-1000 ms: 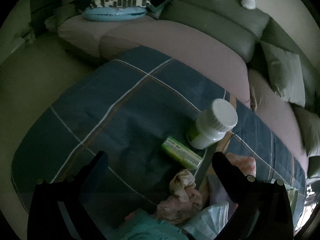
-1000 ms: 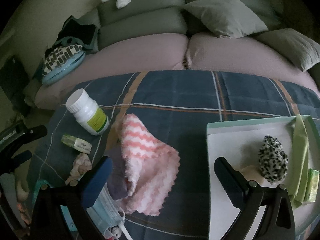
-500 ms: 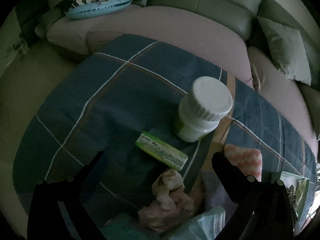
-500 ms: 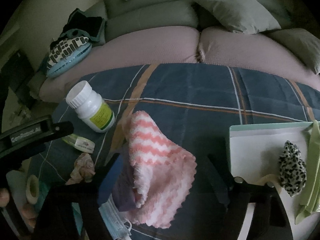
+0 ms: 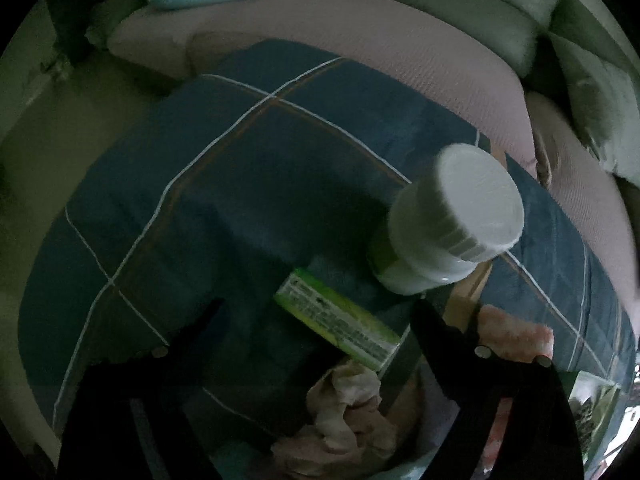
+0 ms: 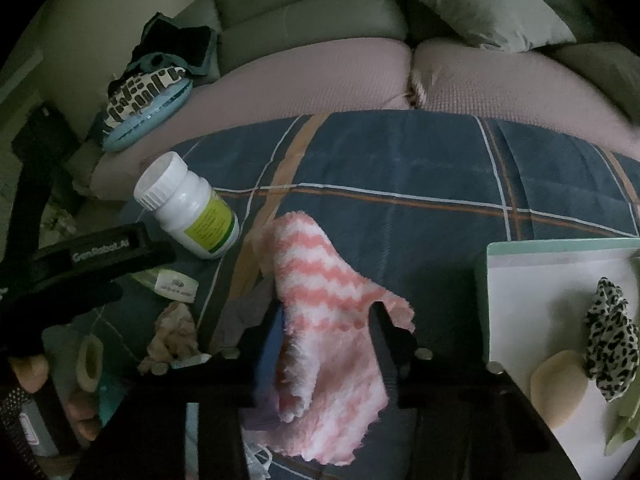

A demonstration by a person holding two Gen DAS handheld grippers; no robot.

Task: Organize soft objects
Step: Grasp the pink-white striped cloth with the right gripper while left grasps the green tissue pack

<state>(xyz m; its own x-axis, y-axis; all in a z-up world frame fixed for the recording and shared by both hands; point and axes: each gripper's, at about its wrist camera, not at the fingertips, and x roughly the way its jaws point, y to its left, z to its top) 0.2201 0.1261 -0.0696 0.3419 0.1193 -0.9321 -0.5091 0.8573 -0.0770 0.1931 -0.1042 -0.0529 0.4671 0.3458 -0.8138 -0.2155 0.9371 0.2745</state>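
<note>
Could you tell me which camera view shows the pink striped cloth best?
The right wrist view: the cloth lies almost whole at the centre, between the right gripper's closing fingers. The left wrist view shows only a blurred corner of it at the right edge, behind that gripper's finger.

Left gripper fingers spread wide, right gripper fingers narrowed

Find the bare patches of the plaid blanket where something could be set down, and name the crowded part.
Free: the plaid blanket between the pink striped cloth, the sofa cushions and the white tray; also left of the pill bottle. Crowded: around the green box and crumpled cloth.
</note>
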